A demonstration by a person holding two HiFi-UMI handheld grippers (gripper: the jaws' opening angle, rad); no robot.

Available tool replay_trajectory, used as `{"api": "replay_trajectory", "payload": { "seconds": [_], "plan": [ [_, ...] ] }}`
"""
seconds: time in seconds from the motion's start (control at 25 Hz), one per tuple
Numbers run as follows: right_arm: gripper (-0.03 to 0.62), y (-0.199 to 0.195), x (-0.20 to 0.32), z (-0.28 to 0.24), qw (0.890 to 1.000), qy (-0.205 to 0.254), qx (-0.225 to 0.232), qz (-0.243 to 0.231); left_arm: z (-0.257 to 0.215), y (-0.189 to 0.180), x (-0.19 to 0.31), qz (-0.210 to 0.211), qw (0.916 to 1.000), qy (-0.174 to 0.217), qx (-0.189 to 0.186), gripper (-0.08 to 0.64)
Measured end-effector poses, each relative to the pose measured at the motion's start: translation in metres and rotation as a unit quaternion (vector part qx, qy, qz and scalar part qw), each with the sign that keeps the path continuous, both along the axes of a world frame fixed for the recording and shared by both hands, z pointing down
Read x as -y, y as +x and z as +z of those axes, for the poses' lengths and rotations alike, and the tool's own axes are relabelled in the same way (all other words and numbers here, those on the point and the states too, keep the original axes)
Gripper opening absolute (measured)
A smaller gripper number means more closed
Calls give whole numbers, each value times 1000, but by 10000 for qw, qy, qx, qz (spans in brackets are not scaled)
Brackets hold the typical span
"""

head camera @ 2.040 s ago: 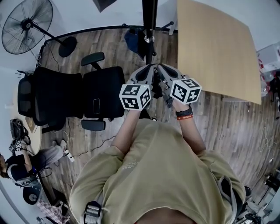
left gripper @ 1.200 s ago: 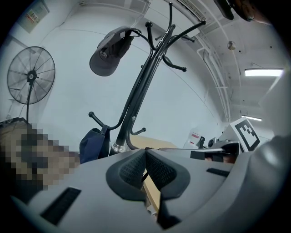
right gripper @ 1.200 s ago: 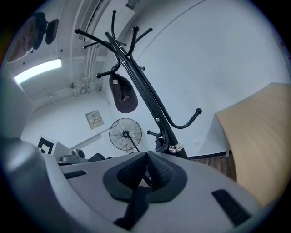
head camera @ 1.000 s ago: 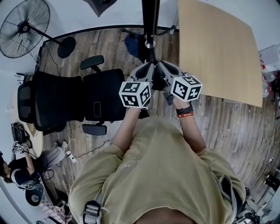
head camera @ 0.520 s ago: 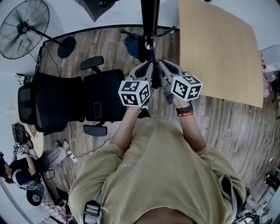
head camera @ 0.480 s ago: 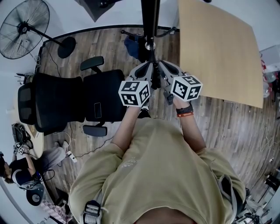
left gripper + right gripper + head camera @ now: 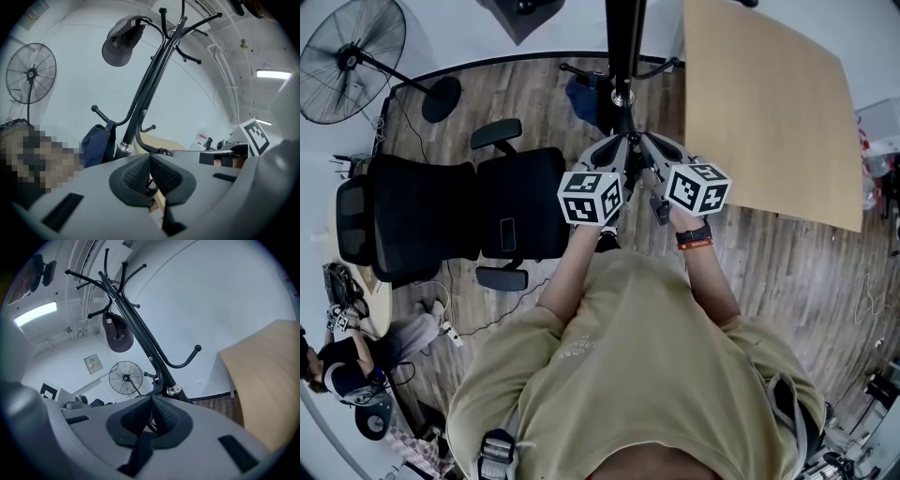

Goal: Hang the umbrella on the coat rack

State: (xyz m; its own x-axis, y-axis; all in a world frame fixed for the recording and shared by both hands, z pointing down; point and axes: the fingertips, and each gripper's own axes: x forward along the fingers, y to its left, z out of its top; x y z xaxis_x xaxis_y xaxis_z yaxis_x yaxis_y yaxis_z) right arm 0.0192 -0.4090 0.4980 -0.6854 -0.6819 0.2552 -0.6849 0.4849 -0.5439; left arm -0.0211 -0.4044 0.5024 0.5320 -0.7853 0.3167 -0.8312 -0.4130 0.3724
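The black coat rack (image 7: 622, 56) stands right in front of me, its pole (image 7: 150, 79) and hooks (image 7: 140, 338) rising beyond both sets of jaws. My left gripper (image 7: 617, 157) and right gripper (image 7: 649, 157) are pressed close together just short of the pole. Between them is the black umbrella (image 7: 635, 178). Its curved handle (image 7: 140, 143) arcs up next to the pole just past the left gripper (image 7: 150, 157). The handle (image 7: 161, 378) shows the same way beyond the right gripper (image 7: 151, 399). Both pairs of jaws are shut, with the umbrella's thin shaft between the pads.
A dark cap (image 7: 123, 40) hangs on an upper hook and a blue bag (image 7: 96, 140) on a low hook. Black office chairs (image 7: 450, 211) stand to the left, with a floor fan (image 7: 352, 56) behind them. A wooden tabletop (image 7: 759, 103) lies to the right.
Both grippers, with the umbrella, have crept slightly forward toward the pole over the two seconds. In the last half second almost nothing has moved.
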Motion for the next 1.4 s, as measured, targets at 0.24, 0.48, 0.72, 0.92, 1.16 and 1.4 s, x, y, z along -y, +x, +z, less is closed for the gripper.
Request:
{"api": "replay_trajectory", "payload": {
  "seconds": [0.24, 0.48, 0.72, 0.92, 1.16, 1.4],
  "plan": [
    [18, 1, 0, 11, 10000, -29, -10, 28, 12, 5, -1, 129, 9998, -8, 160, 23],
    [18, -1, -4, 15, 9999, 29, -160, 34, 15, 10, -4, 272, 9994, 5, 228, 23],
    [18, -1, -6, 19, 9998, 46, -179, -65, 18, 19, -4, 279, 9990, 19, 360, 23],
    [20, -4, -7, 20, 9996, 83, -238, -101, 19, 17, -6, 225, 9988, 48, 438, 25],
    [15, -2, -8, 20, 9998, 113, -108, -104, 24, 17, -9, 189, 9980, 67, 602, 25],
    [15, 3, -16, 19, 9998, 115, -158, -108, 18, 20, -21, 214, 9975, 175, 645, 25]
  ]
}}
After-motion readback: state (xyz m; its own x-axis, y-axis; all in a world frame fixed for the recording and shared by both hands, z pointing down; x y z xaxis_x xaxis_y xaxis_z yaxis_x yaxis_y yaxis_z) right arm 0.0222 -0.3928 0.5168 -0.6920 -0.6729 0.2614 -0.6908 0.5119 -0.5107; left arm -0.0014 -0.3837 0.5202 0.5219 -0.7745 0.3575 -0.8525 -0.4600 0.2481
